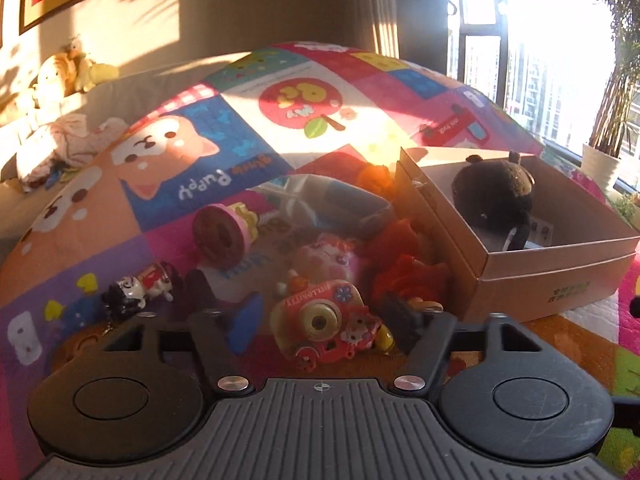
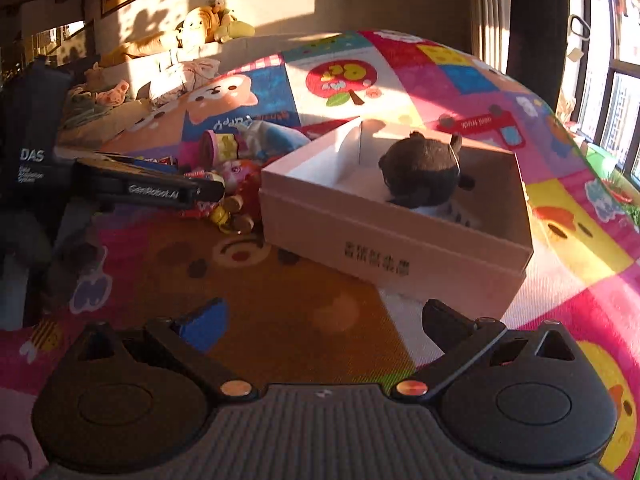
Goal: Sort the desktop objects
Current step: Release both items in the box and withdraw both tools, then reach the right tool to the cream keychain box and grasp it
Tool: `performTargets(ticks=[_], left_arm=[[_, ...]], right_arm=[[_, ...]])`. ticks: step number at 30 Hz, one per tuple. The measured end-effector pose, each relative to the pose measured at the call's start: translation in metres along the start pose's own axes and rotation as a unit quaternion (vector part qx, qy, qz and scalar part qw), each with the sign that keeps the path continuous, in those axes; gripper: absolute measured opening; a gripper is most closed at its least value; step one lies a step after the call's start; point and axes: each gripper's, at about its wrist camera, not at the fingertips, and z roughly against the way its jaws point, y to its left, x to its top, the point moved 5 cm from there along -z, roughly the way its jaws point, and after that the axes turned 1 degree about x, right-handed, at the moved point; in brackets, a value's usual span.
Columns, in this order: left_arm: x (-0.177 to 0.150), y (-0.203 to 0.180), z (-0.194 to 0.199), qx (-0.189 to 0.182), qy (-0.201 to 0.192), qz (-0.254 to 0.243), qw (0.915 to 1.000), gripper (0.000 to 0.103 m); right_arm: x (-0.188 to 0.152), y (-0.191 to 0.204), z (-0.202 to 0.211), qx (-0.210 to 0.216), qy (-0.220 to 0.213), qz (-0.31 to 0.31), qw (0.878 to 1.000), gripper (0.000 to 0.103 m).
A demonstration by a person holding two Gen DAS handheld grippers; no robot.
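Only the left wrist view shows the figurine [image 1: 138,290] and the pink spool [image 1: 222,236]. There the left gripper [image 1: 322,320] stands half open around the red toy camera [image 1: 326,326], its pads seemingly not yet pressing. The right view shows the cardboard box [image 2: 384,236] holding a dark plush [image 2: 422,170]; the right gripper [image 2: 326,320] hangs wide open, empty, over the mat [image 2: 280,300].

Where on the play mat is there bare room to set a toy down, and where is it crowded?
Free: the orange bear patch of the mat between the right gripper and the cardboard box; also the box's empty half beside the dark plush. Crowded: the toy pile left of the box, around the red toy camera.
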Motion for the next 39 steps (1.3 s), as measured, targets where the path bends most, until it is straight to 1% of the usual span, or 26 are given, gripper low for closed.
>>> performTargets(ticks=[3, 5, 6, 8, 9, 10, 11, 12, 15, 17, 19, 21, 23, 24, 25, 26, 27, 28, 29, 30, 32, 35, 36, 37, 38, 39], left_arm=[[-0.002, 0.003, 0.001, 0.003, -0.005, 0.000, 1.0000, 0.061], [-0.006, 0.005, 0.015, 0.001, -0.005, 0.000, 1.0000, 0.061], [-0.009, 0.005, 0.026, -0.014, -0.005, 0.001, 0.9999, 0.061], [-0.017, 0.003, 0.051, -0.066, 0.003, 0.007, 0.9978, 0.058], [-0.021, 0.001, 0.060, -0.087, 0.009, 0.010, 0.9961, 0.064], [-0.024, 0.001, 0.068, -0.101, 0.013, 0.014, 0.9947, 0.074], [-0.025, 0.002, 0.072, -0.100, 0.011, 0.018, 0.9948, 0.096], [-0.024, 0.006, 0.075, -0.086, 0.001, 0.021, 0.9961, 0.100], [-0.016, 0.029, 0.068, -0.021, -0.017, 0.034, 0.9991, 0.099], [-0.008, 0.046, 0.053, 0.007, -0.015, 0.050, 0.9986, 0.099], [-0.001, 0.061, 0.028, 0.034, 0.004, 0.065, 0.9973, 0.093], [0.003, 0.069, 0.001, 0.042, 0.028, 0.076, 0.9958, 0.074], [0.004, 0.073, -0.026, 0.062, 0.048, 0.072, 0.9943, 0.065], [0.003, 0.074, -0.036, 0.071, 0.056, 0.067, 0.9936, 0.056], [0.000, 0.074, -0.043, 0.077, 0.062, 0.060, 0.9933, 0.052], [-0.001, 0.073, -0.042, 0.082, 0.052, 0.053, 0.9939, 0.045], [-0.002, 0.071, -0.039, 0.083, 0.052, 0.043, 0.9942, 0.031], [-0.003, 0.068, -0.034, 0.083, 0.052, 0.035, 0.9945, 0.026], [-0.005, 0.065, -0.026, 0.080, 0.051, 0.030, 0.9951, 0.022], [-0.008, 0.060, -0.017, 0.068, 0.048, 0.021, 0.9963, 0.022], [-0.019, 0.049, 0.004, 0.037, 0.053, 0.005, 0.9979, 0.022], [-0.035, 0.037, 0.035, -0.016, 0.057, 0.007, 0.9982, 0.023], [-0.039, 0.032, 0.045, -0.038, 0.056, 0.009, 0.9976, 0.026], [-0.043, 0.028, 0.056, -0.056, 0.052, 0.013, 0.9970, 0.033], [-0.046, 0.025, 0.066, -0.063, 0.046, 0.017, 0.9968, 0.060], [-0.047, 0.024, 0.076, -0.060, 0.035, 0.020, 0.9974, 0.078]], right_arm=[[-0.003, -0.007, -0.002, 0.001, 0.014, -0.025, 1.000, 0.103], [0.002, -0.007, 0.001, -0.003, 0.007, -0.018, 1.000, 0.103], [0.008, -0.005, 0.004, -0.005, -0.004, -0.006, 1.000, 0.103], [0.022, 0.001, 0.011, -0.008, -0.031, 0.020, 0.999, 0.103], [0.032, 0.003, 0.013, -0.004, -0.043, 0.032, 0.999, 0.103], [0.039, 0.007, 0.014, -0.001, -0.051, 0.038, 0.998, 0.103], [0.046, 0.009, 0.013, 0.001, -0.058, 0.040, 0.998, 0.103], [0.051, 0.011, 0.012, 0.002, -0.062, 0.039, 0.997, 0.103], [0.057, 0.019, 0.007, 0.011, -0.062, 0.031, 0.998, 0.103], [0.050, 0.026, 0.005, 0.019, -0.054, 0.033, 0.998, 0.103], [0.038, 0.032, 0.002, 0.019, -0.044, 0.045, 0.998, 0.103], [0.025, 0.035, 0.002, 0.013, -0.033, 0.048, 0.998, 0.103], [0.016, 0.033, 0.001, 0.015, -0.021, 0.035, 0.999, 0.103], [0.013, 0.030, 0.002, 0.015, -0.015, 0.025, 0.999, 0.103], [0.009, 0.027, 0.003, 0.014, -0.013, 0.016, 1.000, 0.103], [0.007, 0.023, 0.005, 0.010, -0.013, 0.009, 1.000, 0.103], [0.006, 0.020, 0.006, 0.005, -0.014, 0.004, 1.000, 0.103], [0.004, 0.016, 0.008, 0.001, -0.016, -0.001, 1.000, 0.103], [0.003, 0.012, 0.010, -0.002, -0.018, -0.006, 1.000, 0.103], [0.002, 0.009, 0.011, -0.005, -0.018, -0.011, 1.000, 0.103], [0.000, 0.003, 0.010, -0.009, -0.016, -0.021, 1.000, 0.103], [-0.004, -0.001, 0.007, -0.008, -0.011, -0.036, 0.999, 0.103], [-0.005, -0.002, 0.006, -0.006, -0.010, -0.038, 0.999, 0.103], [-0.006, -0.001, 0.005, -0.006, -0.010, -0.038, 0.999, 0.103], [-0.007, -0.001, 0.004, -0.006, -0.009, -0.038, 0.999, 0.103], [-0.008, -0.001, 0.004, -0.005, -0.007, -0.039, 0.999, 0.103]])
